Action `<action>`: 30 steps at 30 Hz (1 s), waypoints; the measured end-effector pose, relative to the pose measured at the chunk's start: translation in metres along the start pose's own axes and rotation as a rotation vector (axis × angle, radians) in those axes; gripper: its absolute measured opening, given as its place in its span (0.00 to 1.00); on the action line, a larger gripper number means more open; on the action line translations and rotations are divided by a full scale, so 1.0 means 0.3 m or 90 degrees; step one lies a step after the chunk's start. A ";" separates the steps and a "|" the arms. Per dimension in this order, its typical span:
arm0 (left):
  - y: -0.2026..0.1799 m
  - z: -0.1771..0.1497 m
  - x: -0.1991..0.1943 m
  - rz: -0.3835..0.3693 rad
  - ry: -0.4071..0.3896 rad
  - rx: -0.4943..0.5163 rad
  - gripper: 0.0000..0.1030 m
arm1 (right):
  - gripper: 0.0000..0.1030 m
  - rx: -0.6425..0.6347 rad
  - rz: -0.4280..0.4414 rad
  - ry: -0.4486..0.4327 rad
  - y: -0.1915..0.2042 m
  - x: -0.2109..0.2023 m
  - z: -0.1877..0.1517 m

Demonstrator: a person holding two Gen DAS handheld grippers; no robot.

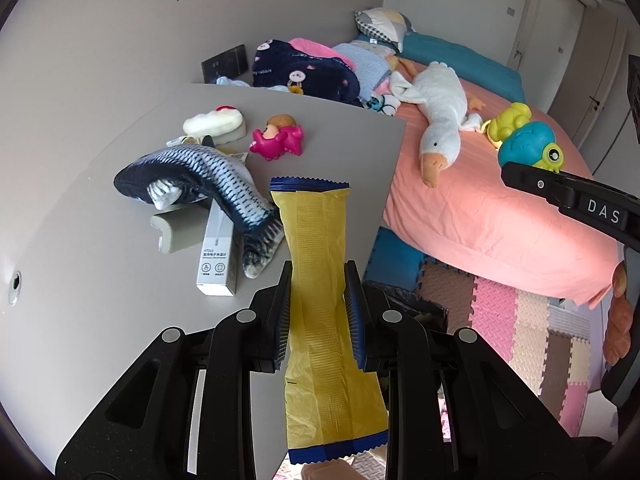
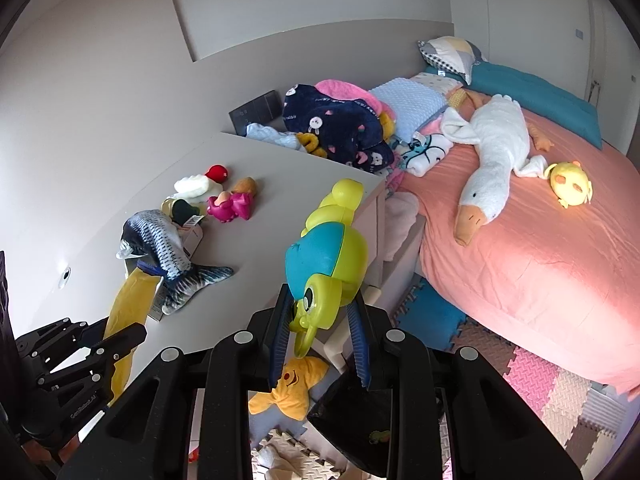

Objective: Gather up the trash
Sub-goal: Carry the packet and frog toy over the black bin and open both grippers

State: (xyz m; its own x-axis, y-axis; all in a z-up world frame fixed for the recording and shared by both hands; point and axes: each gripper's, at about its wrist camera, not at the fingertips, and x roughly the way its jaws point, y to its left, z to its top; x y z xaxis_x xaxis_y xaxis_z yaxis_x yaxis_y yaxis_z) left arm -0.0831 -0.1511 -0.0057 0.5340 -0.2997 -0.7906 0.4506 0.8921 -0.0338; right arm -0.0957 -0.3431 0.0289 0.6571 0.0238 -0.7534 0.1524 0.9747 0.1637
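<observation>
My left gripper is shut on a long yellow snack wrapper with blue ends, held upright above the grey table's right edge. The wrapper also shows in the right wrist view, with the left gripper at lower left. My right gripper is shut on a blue and yellow-green plastic turtle toy, held above the floor by the table's corner. The toy also shows in the left wrist view. A black trash bag lies open below the right gripper.
On the table lie a plush fish, a white box, a pink toy and a white plush. The pink bed holds a white goose plush. A yellow star plush lies on the foam floor mats.
</observation>
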 end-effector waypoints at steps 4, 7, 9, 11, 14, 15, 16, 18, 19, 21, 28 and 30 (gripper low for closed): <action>-0.051 0.013 0.015 -0.020 0.003 0.020 0.23 | 0.28 0.017 -0.017 -0.004 -0.050 -0.024 -0.016; -0.090 0.020 0.030 -0.034 0.006 0.037 0.23 | 0.28 0.029 -0.031 -0.005 -0.084 -0.042 -0.030; -0.116 0.023 0.042 -0.044 0.009 0.048 0.23 | 0.28 0.036 -0.040 -0.006 -0.107 -0.053 -0.040; -0.141 0.028 0.052 -0.054 0.010 0.059 0.23 | 0.28 0.044 -0.049 -0.006 -0.131 -0.065 -0.050; -0.179 0.037 0.064 -0.068 0.011 0.075 0.23 | 0.28 0.054 -0.062 -0.006 -0.159 -0.080 -0.063; -0.188 0.038 0.066 -0.072 0.012 0.081 0.23 | 0.28 0.058 -0.065 -0.006 -0.168 -0.084 -0.065; -0.200 0.041 0.070 -0.076 0.012 0.086 0.23 | 0.28 0.061 -0.068 -0.006 -0.175 -0.086 -0.067; -0.224 0.046 0.081 -0.084 0.015 0.098 0.23 | 0.28 0.069 -0.074 -0.006 -0.193 -0.094 -0.072; -0.236 0.048 0.086 -0.088 0.016 0.103 0.23 | 0.28 0.072 -0.077 -0.007 -0.202 -0.097 -0.074; -0.260 0.053 0.097 -0.097 0.019 0.115 0.23 | 0.28 0.078 -0.083 -0.008 -0.218 -0.101 -0.077; -0.340 0.071 0.122 -0.128 0.028 0.153 0.23 | 0.28 0.099 -0.102 -0.010 -0.273 -0.125 -0.091; -0.362 0.076 0.128 -0.136 0.031 0.165 0.23 | 0.28 0.105 -0.107 -0.010 -0.287 -0.130 -0.094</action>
State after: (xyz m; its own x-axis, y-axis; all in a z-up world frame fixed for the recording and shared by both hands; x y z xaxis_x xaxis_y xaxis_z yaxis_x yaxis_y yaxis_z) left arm -0.0952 -0.2672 -0.0185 0.3765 -0.4484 -0.8107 0.7188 0.6934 -0.0498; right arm -0.1554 -0.4217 0.0262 0.6241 -0.1399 -0.7687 0.3778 0.9152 0.1402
